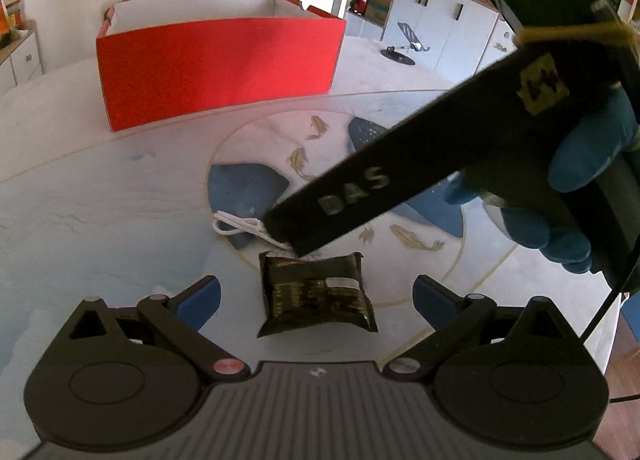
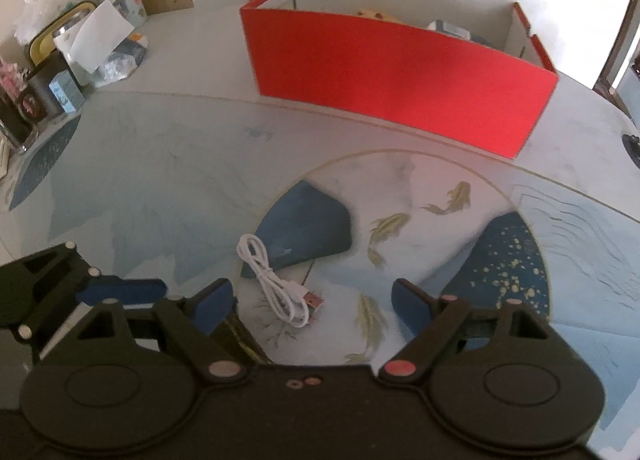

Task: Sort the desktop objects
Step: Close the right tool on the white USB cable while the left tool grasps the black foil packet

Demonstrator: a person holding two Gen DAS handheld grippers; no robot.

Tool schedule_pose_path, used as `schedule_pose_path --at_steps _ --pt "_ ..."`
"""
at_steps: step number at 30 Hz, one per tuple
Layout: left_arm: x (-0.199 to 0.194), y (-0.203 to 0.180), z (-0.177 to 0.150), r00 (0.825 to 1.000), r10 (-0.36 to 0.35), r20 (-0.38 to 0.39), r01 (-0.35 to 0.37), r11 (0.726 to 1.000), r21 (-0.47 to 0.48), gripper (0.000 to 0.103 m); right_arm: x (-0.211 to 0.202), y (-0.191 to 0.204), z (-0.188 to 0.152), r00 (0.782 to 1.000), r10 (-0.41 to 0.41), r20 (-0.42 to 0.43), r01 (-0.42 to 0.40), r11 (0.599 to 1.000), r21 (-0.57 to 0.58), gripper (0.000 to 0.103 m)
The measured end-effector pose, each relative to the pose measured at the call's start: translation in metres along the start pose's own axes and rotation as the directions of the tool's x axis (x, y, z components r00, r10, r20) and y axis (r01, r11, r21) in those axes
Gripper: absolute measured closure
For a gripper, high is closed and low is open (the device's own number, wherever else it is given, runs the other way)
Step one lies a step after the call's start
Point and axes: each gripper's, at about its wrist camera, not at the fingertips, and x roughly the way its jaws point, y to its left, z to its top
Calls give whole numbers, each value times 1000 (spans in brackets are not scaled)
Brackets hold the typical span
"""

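Left wrist view: left gripper [image 1: 316, 294] hovers low over the table [image 1: 100, 212], jaws spread wide, nothing between them.
Dark foil packet [image 1: 318, 296]: lies flat on the table, in the gap between the left gripper's blue fingertips [image 1: 202, 296], touching neither.
White USB cable [image 2: 276, 286]: coiled on the table just beyond the packet; in the left wrist view partly hidden behind the other tool's black body.
Right gripper [image 2: 312, 300]: jaws parted, empty, poised directly above the cable; contact not seen.
Gloved hand [image 1: 580, 180]: blue glove wrapped round the right tool's handle.
Red box [image 2: 400, 88]: open-topped, at the table's far side, well apart from cable and packet; some items inside, not identifiable.
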Motion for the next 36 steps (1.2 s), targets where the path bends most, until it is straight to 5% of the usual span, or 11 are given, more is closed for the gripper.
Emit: schedule_pose_path --at_steps 10,14,21,28,36 --pt "16 0 -7 999 47 -21 -48 998 -35 0 24 9 3 1000 -1 -25 1 1000 -28 23" --pt "18 -1 -9 998 54 -18 -55 998 -32 0 31 14 6 999 -4 -33 3 999 -36 40" --pt "20 -4 -12 998 57 -7 -57 998 -8 1 35 21 6 999 -41 -23 39 996 -77 50" --pt "20 -9 -13 999 44 -1 -44 999 29 1 32 6 8 997 -69 -22 68 997 -47 88" --pt "20 -14 -18 998 59 -2 -58 997 53 12 28 -17 3 994 -103 -28 103 995 11 90"
